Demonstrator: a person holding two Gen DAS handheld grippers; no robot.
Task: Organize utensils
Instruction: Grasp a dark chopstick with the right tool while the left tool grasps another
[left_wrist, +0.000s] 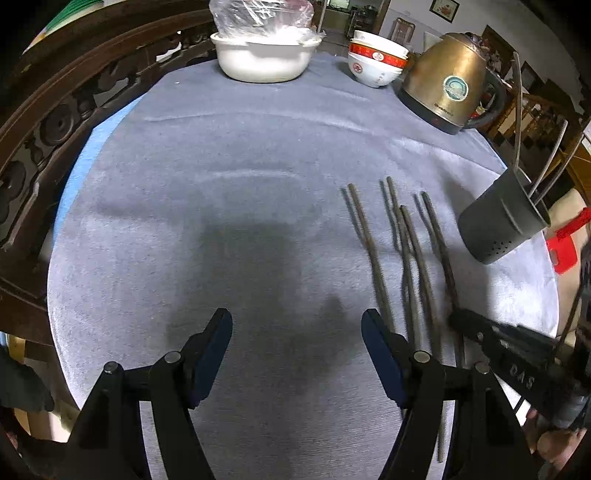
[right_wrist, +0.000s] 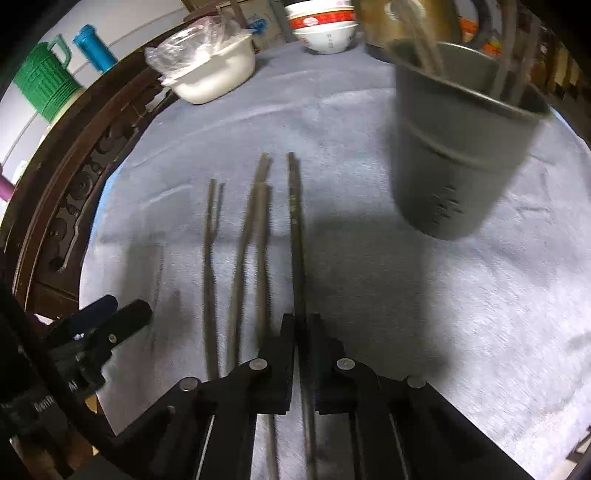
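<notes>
While motion blurs the holder (right_wrist: 454, 147), right tool (right_wrist: 301, 321) clamps a chopstick (right_wrist: 295, 221), left tool (left_wrist: 297, 325) spread.

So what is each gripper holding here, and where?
The right gripper is shut on the rightmost chopstick partway along its near half. The left gripper is open, holding nothing.

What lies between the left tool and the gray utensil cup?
In the left wrist view, loose chopsticks lie on the cloth between the left tool and the cup.

The left gripper (left_wrist: 297, 325) hovers low with its jaws spread wide, nothing between them. The right gripper (right_wrist: 300, 321), at its 3 o'clock, has both fingers (right_wrist: 286, 354) pressed together on a thin chopstick (right_wrist: 295, 229)
</notes>
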